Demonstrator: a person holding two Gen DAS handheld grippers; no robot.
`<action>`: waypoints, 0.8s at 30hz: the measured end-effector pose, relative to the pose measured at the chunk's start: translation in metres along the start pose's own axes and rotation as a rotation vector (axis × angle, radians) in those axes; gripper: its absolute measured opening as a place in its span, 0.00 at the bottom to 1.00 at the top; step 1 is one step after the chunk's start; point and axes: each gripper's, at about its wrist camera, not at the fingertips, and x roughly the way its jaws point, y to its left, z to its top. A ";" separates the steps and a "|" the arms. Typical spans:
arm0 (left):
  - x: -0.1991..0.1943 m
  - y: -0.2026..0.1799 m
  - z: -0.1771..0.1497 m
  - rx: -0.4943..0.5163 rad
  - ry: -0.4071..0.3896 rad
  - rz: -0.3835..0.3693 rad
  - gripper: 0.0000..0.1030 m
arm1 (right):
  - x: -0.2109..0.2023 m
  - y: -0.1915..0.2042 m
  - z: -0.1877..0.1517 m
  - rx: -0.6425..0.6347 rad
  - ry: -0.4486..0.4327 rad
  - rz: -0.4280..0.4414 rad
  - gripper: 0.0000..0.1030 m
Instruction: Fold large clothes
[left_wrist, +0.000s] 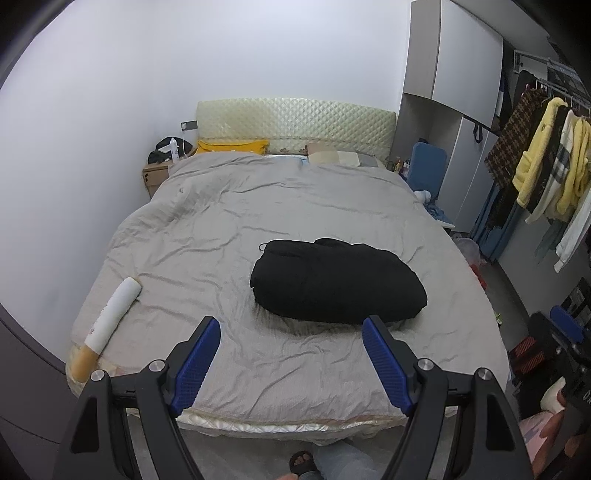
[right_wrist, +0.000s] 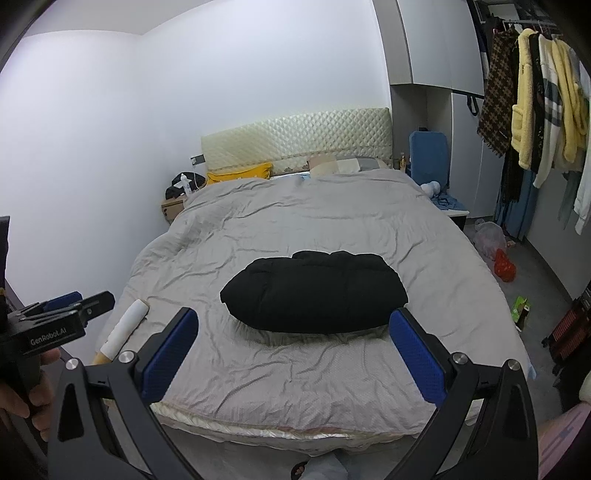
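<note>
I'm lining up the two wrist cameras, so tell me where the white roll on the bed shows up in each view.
Left wrist: white roll lies lower left, at the bed's left edge, left of the left gripper.
Right wrist: white roll lies lower left, just left of the right gripper.
Shared landmark: the black folded garment mid-bed.

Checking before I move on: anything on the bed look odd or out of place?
The black garment lies folded in a compact bundle mid-bed, nothing askew. One stray thing: a white roll at the bed's left edge. Both grippers are open, holding nothing.
</note>
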 end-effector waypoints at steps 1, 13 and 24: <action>-0.002 0.000 -0.002 0.003 -0.002 0.002 0.76 | -0.001 0.000 -0.001 -0.001 -0.002 0.000 1.00; -0.022 0.009 -0.015 -0.011 -0.023 0.008 0.76 | -0.010 0.007 -0.004 -0.009 -0.011 0.000 1.00; -0.030 0.010 -0.022 -0.010 -0.029 0.004 0.76 | -0.016 0.010 -0.010 -0.021 -0.012 -0.001 1.00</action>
